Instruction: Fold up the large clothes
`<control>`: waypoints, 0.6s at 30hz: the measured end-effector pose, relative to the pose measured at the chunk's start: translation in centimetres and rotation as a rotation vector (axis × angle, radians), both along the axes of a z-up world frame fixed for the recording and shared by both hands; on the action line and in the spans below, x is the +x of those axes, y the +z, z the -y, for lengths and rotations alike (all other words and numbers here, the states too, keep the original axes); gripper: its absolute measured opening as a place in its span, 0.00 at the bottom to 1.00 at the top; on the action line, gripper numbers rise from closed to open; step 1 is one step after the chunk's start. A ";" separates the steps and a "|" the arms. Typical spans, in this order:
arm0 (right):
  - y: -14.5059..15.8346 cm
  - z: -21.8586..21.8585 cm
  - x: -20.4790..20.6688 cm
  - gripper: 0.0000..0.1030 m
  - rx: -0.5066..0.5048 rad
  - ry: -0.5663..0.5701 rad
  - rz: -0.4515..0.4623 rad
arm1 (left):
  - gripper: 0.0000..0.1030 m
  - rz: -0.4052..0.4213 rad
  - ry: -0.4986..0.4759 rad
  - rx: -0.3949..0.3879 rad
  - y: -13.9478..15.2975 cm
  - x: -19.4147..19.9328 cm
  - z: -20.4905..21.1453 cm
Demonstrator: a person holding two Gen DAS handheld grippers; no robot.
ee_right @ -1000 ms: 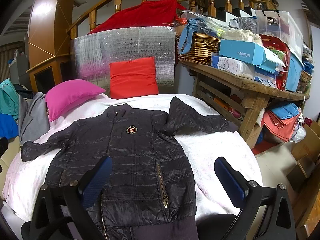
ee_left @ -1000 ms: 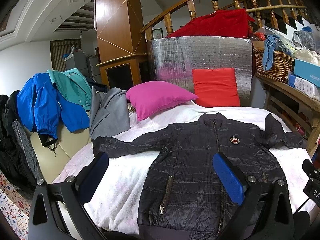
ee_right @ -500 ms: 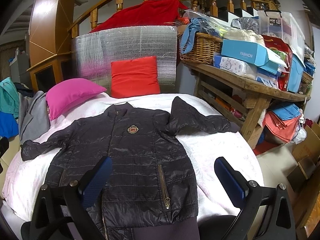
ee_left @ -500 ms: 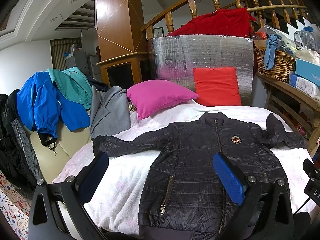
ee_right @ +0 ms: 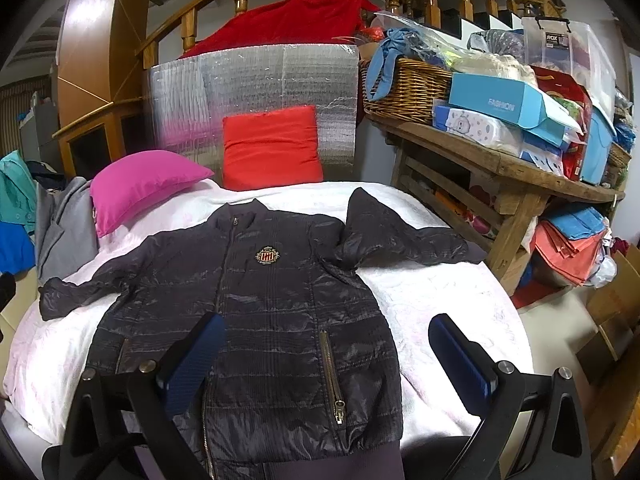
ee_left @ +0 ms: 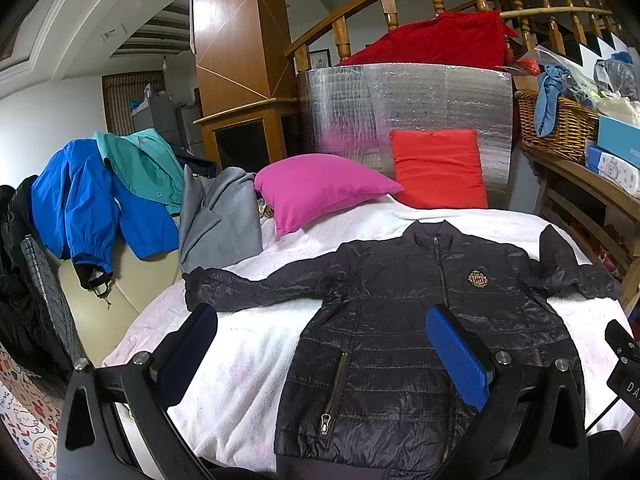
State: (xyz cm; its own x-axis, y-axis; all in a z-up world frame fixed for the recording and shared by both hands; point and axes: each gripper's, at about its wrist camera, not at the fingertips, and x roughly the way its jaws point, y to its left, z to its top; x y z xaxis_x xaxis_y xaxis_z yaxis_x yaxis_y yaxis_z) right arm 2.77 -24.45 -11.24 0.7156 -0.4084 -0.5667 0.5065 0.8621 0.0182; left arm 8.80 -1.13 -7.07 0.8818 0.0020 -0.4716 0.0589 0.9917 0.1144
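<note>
Nothing moved | both tools apart, empty | wicker basket holds blue cloth | jacket flat

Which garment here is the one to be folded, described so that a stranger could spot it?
Start at the white-covered bed in front of the silver panel. Spread flat on it, front up and sleeves out, lies the dark quilted jacket. Unlike the blue, teal and grey clothes heaped off to one side, it is zipped shut and bears a small red and gold crest.

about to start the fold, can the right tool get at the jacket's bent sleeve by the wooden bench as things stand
Probably yes. The right tool is open and empty above the jacket, and the bent sleeve lies uncovered on the white blanket, nothing between.
</note>
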 end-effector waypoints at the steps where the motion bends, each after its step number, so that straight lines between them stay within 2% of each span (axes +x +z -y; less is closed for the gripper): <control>1: 0.0 0.0 0.1 1.00 0.000 0.001 0.000 | 1.00 -0.001 0.001 0.000 0.0 0.1 0.0; 8: -0.2 -0.1 0.9 1.00 0.005 0.015 0.002 | 1.00 -0.010 0.006 0.003 -0.3 0.8 0.0; 10: -0.4 0.5 1.2 1.00 0.022 0.024 0.009 | 1.00 -0.034 -0.009 0.003 -0.9 1.8 0.3; 12: -0.6 1.8 1.5 1.00 0.067 0.048 0.043 | 1.00 -0.100 -0.039 -0.003 -2.2 3.6 0.8; 14: -1.3 4.5 1.8 1.00 0.137 0.040 0.086 | 1.00 -0.203 -0.090 -0.010 -4.6 6.3 1.8; 16: -2.6 9.1 2.2 1.00 0.266 0.036 0.147 | 1.00 -0.304 -0.117 0.013 -7.9 9.5 3.2; 18: -4.2 13.3 2.7 1.00 0.380 0.015 0.187 | 1.00 -0.371 -0.125 0.013 -10.5 12.0 4.3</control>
